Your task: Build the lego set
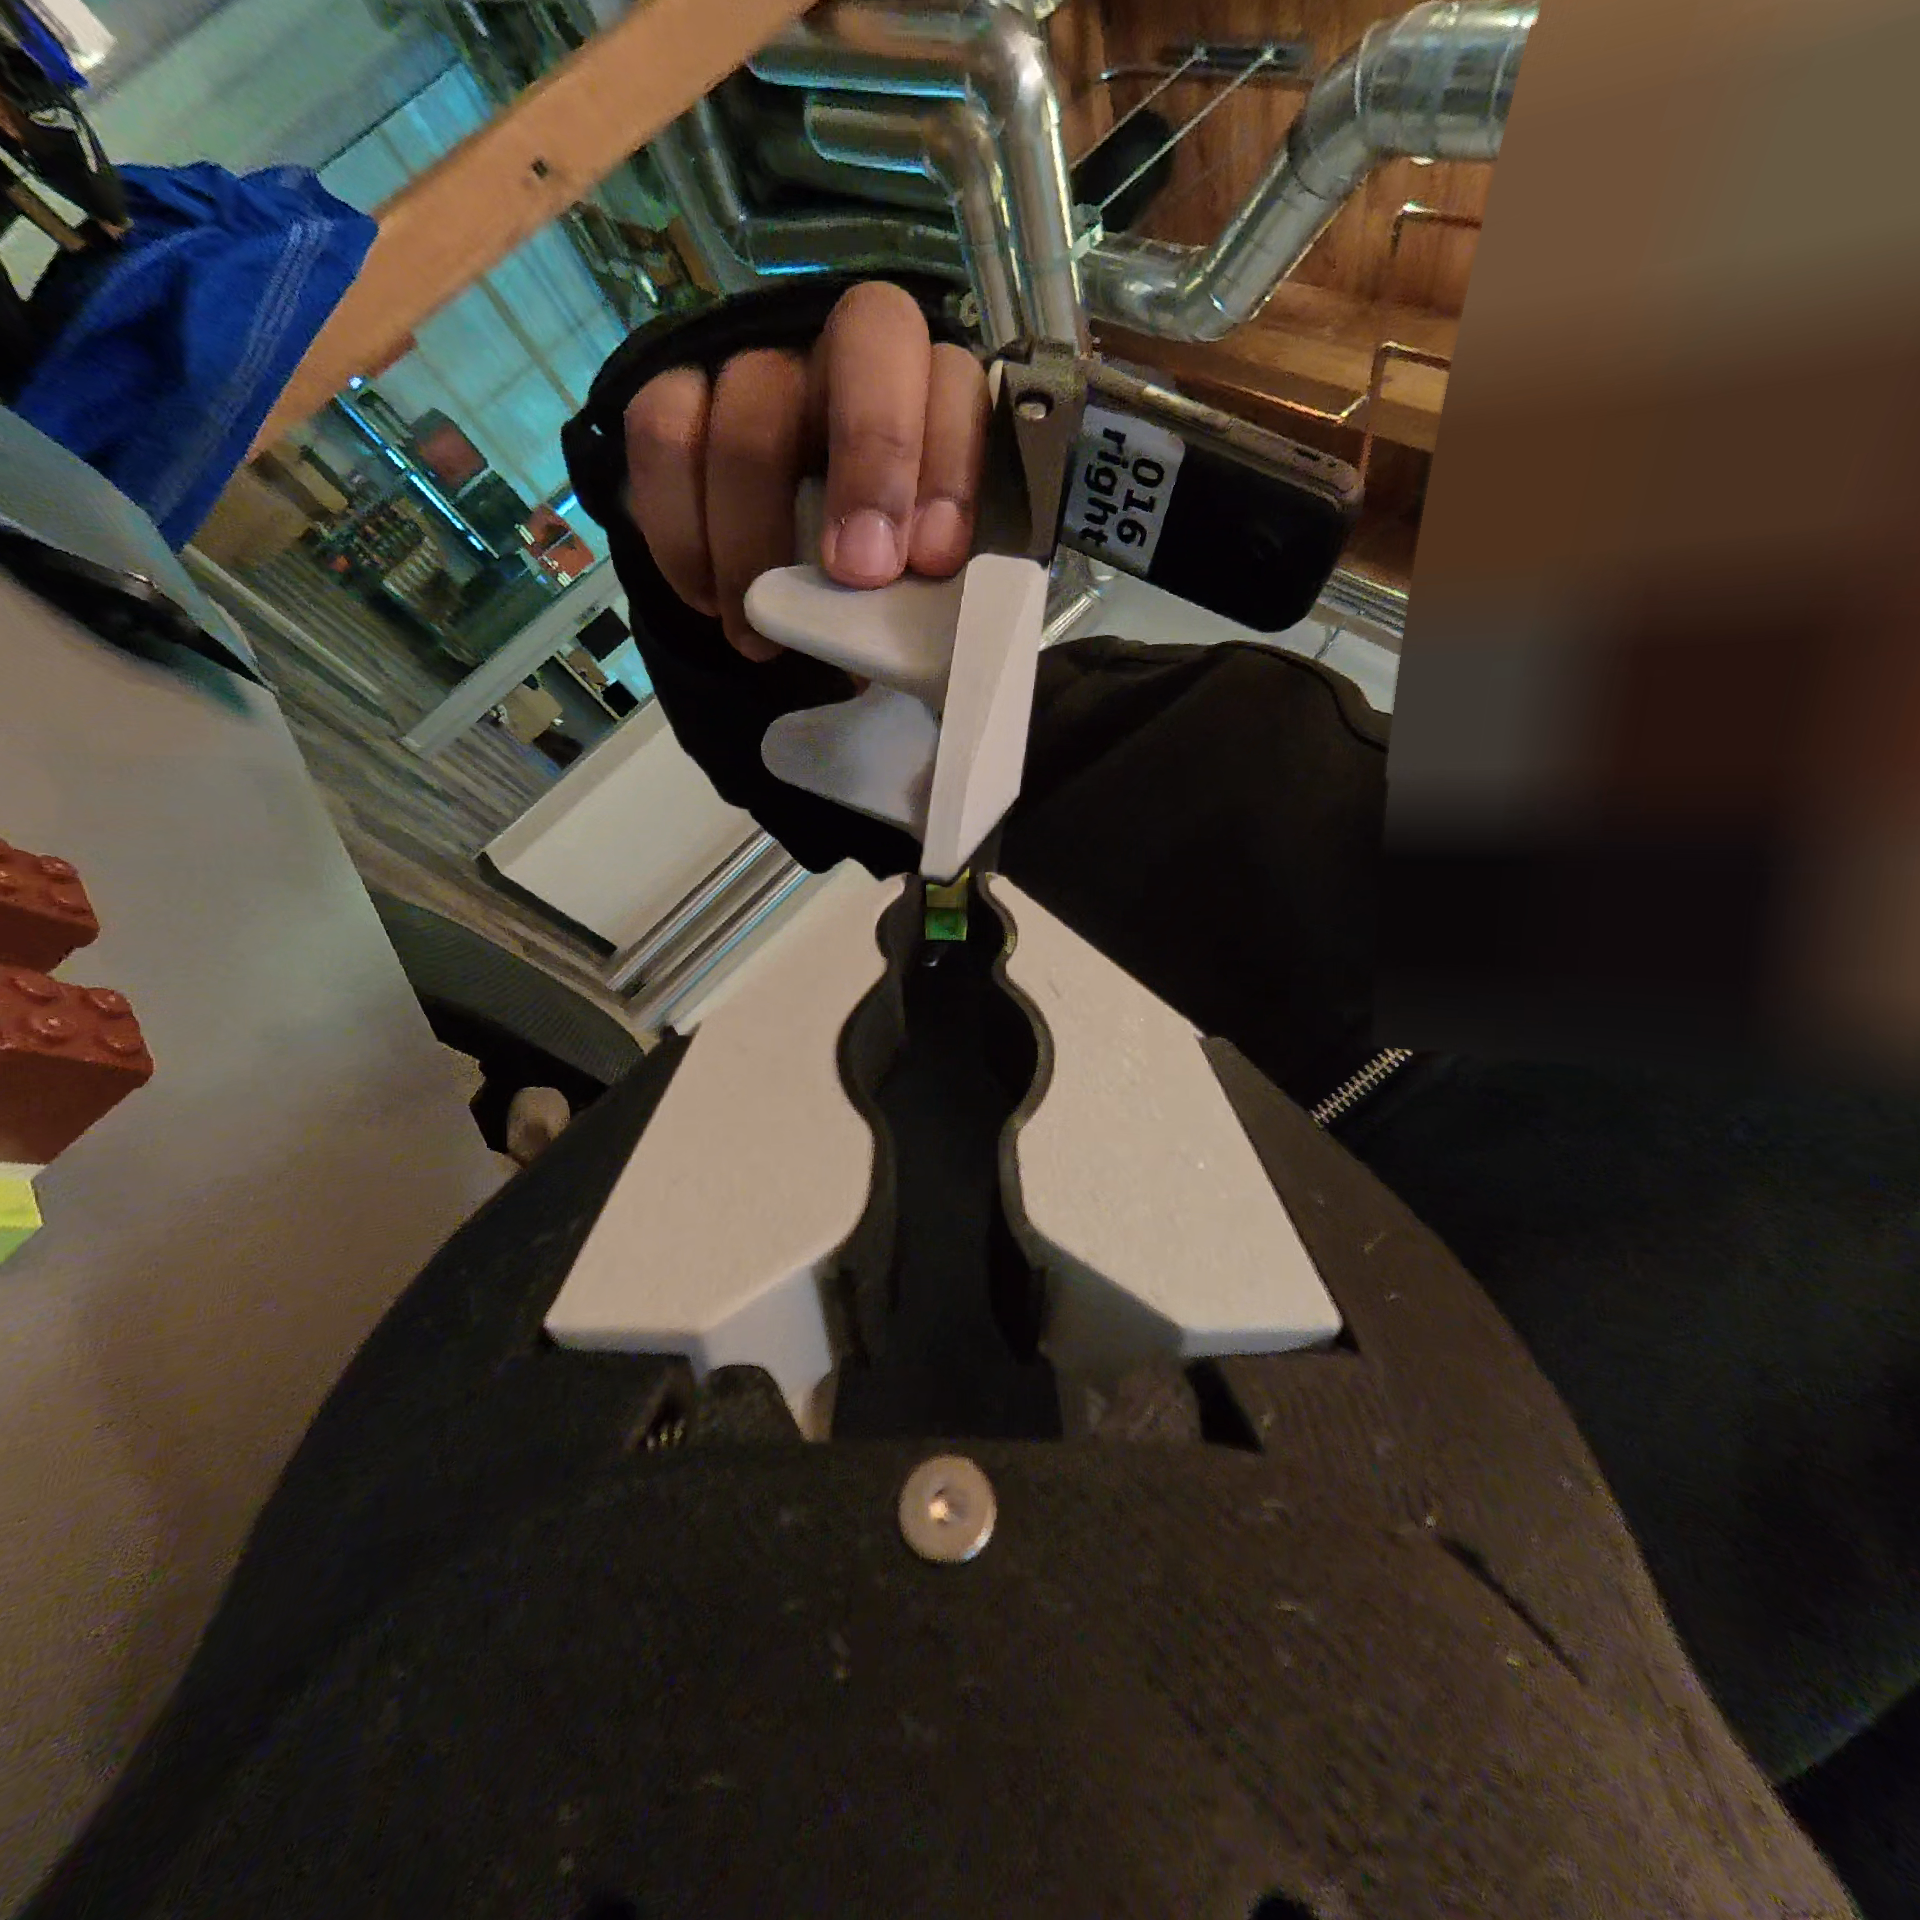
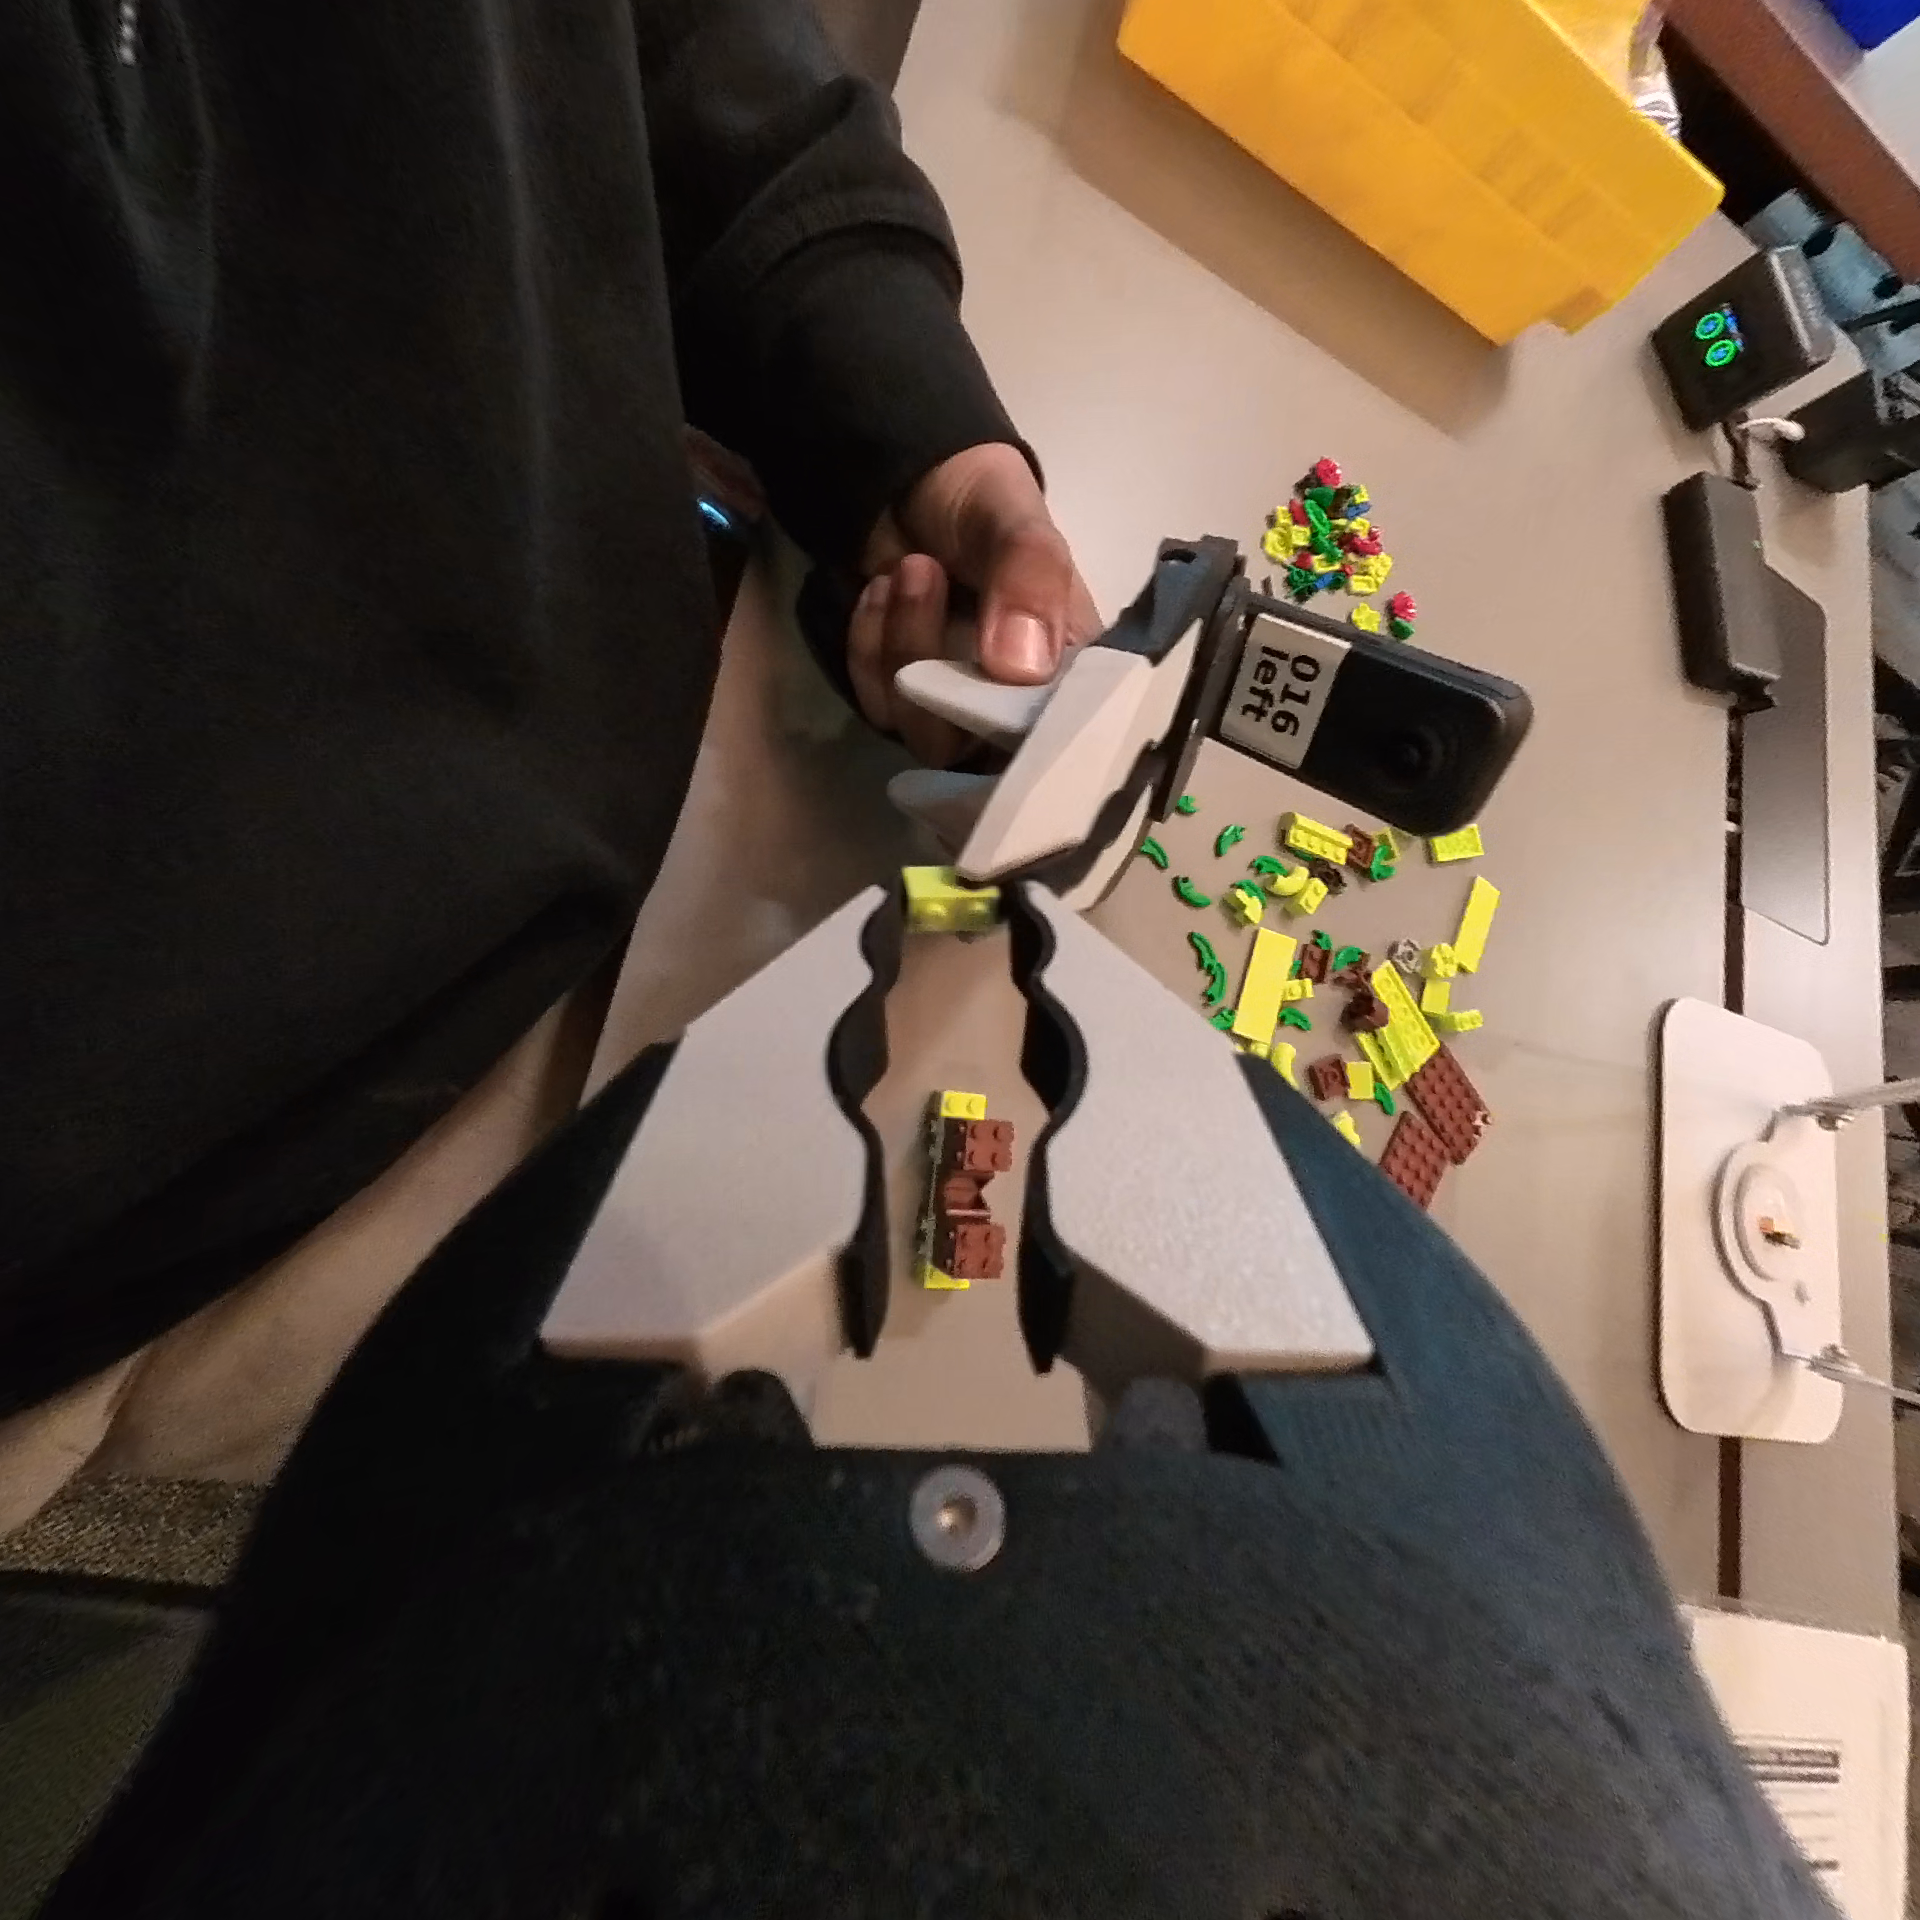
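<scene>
A small lime brick (image 2: 948, 900) is held in the air between both grippers, above the table edge. My right gripper (image 2: 951, 906) is shut on it at its fingertips. My left gripper (image 2: 982, 881) comes in from the upper right, its tips closed on the same brick. In the left wrist view the brick (image 1: 945, 916) sits between the tips of my left gripper (image 1: 948, 902), and my right gripper (image 1: 951, 860) meets it from above. A part-built brown and lime assembly (image 2: 961, 1195) lies on the table below; its brown bricks (image 1: 52, 997) show at the left edge.
Loose lime, brown and green pieces (image 2: 1361, 997) lie scattered to the right, with a small heap of coloured bits (image 2: 1330, 530) farther back. A yellow bin (image 2: 1434, 156), black devices (image 2: 1735, 343) and a white stand (image 2: 1756, 1216) are beyond. The person's dark-sleeved body is close on the left.
</scene>
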